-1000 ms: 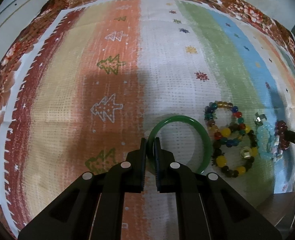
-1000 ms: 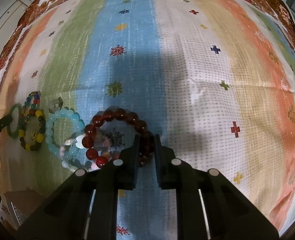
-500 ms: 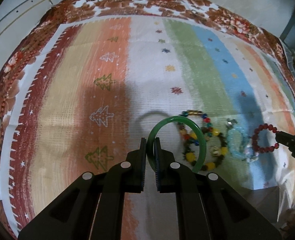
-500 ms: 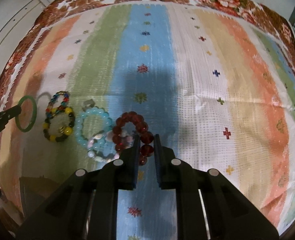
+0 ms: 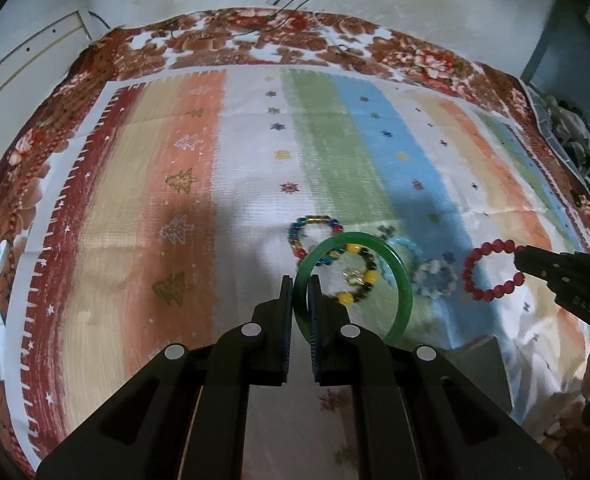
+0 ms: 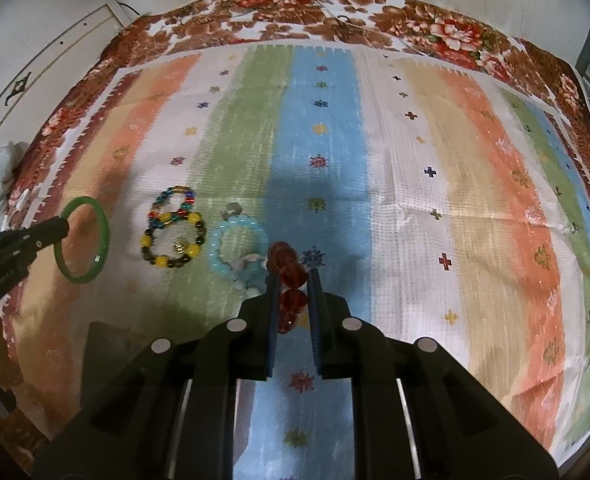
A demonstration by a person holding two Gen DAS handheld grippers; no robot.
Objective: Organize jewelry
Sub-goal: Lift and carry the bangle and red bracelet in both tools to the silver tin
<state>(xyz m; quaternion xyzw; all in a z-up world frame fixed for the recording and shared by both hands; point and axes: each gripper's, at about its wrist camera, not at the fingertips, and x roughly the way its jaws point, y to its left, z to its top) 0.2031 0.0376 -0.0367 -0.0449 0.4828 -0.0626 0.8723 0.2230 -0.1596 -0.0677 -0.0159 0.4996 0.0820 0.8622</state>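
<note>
Two claws clenched: my left claw [image 5: 300, 294] pinches the stiff, slippery green bangle's [image 5: 399, 280] rim, my right claw [image 6: 291, 280] grips floppy red beads [image 6: 293, 276].

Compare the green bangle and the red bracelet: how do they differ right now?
The green bangle is one smooth solid ring; the red bracelet is a string of round beads. The left gripper pinches the bangle; the right gripper pinches the bracelet. Both are lifted off the cloth.

The left gripper [image 5: 300, 280] is clamped tight and tilted steeply downward. The right gripper [image 6: 293, 274] is likewise pinched nearly closed, angled down.
</note>
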